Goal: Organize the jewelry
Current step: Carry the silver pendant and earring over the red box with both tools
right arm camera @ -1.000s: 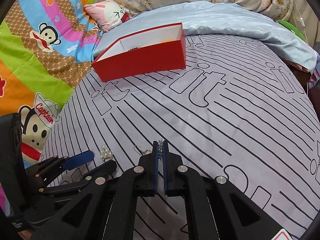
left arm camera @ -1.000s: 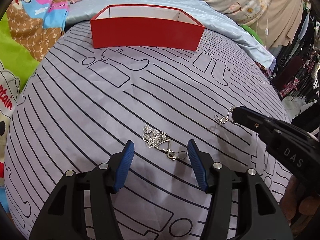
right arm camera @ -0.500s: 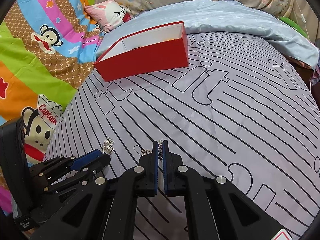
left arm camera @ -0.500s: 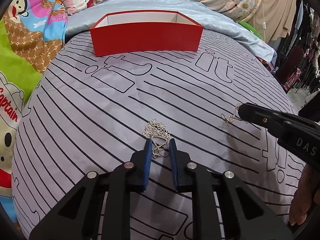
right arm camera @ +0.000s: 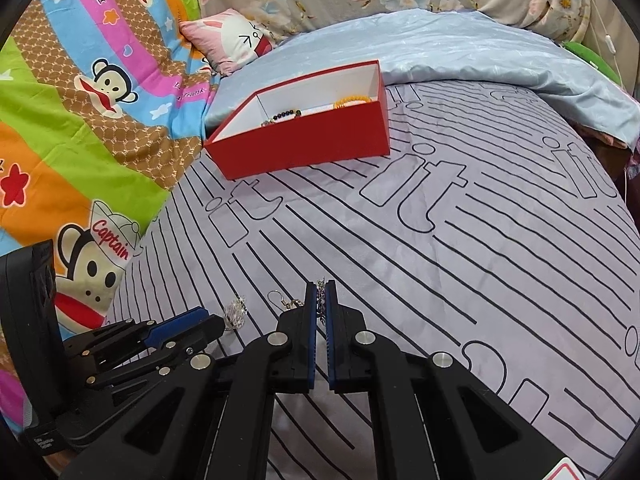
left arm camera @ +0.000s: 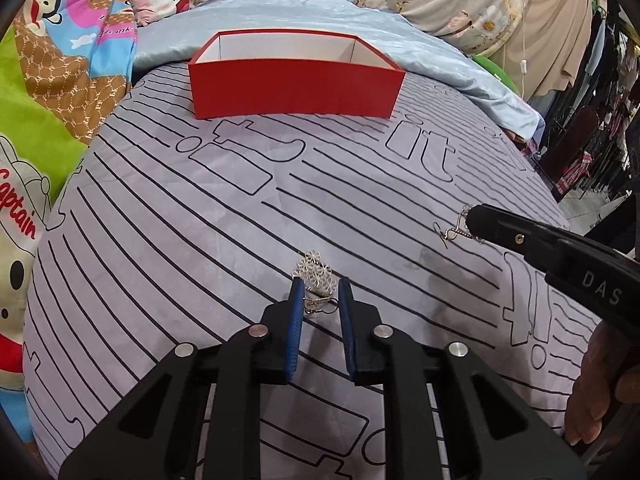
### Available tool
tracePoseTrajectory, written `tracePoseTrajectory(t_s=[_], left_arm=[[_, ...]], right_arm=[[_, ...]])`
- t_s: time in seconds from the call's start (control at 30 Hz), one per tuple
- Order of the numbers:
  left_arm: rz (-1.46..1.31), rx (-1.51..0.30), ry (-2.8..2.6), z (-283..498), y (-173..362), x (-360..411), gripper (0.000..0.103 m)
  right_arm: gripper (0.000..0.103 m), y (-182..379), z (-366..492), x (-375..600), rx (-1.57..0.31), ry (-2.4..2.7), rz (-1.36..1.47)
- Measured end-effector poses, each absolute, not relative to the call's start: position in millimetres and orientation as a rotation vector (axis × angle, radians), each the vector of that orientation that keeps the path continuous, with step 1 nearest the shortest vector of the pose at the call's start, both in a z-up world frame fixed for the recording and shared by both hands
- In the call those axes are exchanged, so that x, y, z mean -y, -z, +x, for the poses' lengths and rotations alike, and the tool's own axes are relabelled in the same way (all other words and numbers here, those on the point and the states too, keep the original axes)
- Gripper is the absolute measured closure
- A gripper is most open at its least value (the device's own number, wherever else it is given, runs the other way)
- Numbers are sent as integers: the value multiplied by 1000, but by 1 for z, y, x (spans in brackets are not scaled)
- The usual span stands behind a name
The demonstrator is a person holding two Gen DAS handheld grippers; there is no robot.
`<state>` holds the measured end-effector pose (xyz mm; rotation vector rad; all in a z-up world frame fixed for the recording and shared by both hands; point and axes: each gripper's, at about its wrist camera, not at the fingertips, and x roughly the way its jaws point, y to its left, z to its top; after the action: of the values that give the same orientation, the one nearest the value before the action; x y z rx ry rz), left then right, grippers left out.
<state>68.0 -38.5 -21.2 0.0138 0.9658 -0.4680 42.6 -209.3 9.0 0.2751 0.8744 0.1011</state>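
A silver flower-cluster earring [left arm camera: 316,276] sits between the blue pads of my left gripper [left arm camera: 319,290], which is closed on it and holds it just above the grey striped sheet [left arm camera: 200,220]. It also shows in the right wrist view [right arm camera: 236,312]. My right gripper [right arm camera: 320,296] is shut on a second silver earring [right arm camera: 320,300] whose hook [right arm camera: 280,300] sticks out left; the left wrist view shows this earring [left arm camera: 456,232] at the tip of my right gripper [left arm camera: 474,216]. A red open box [right arm camera: 304,144] stands at the far end with beaded bracelets [right arm camera: 352,101] inside.
A cartoon monkey blanket [right arm camera: 80,120] lies along the left. A light blue quilt [right arm camera: 460,48] and a pink pillow [right arm camera: 236,40] lie behind the box. Clothes hang beyond the bed's right edge [left arm camera: 592,140].
My left gripper closed from wide open onto the flower earring and lifted it slightly off the sheet. My right gripper stayed shut on its earring and rose a little.
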Motion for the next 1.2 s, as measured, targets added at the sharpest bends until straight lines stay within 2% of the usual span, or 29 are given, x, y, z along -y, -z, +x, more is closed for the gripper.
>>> tracePoseTrajectory(t_s=[0.63,0.97,1.2], left_arm=[[-55,-846,466,116,-47,24,87],[-63,-704,464,187,-106,31,87],[-75,-686,463,249,-117,44,87]], right_arm=[[100,-54,73,207,-761,-152,257],[100,-85,146,215,-696,-181,243],[100,-87,209,219,-703,-205,279]])
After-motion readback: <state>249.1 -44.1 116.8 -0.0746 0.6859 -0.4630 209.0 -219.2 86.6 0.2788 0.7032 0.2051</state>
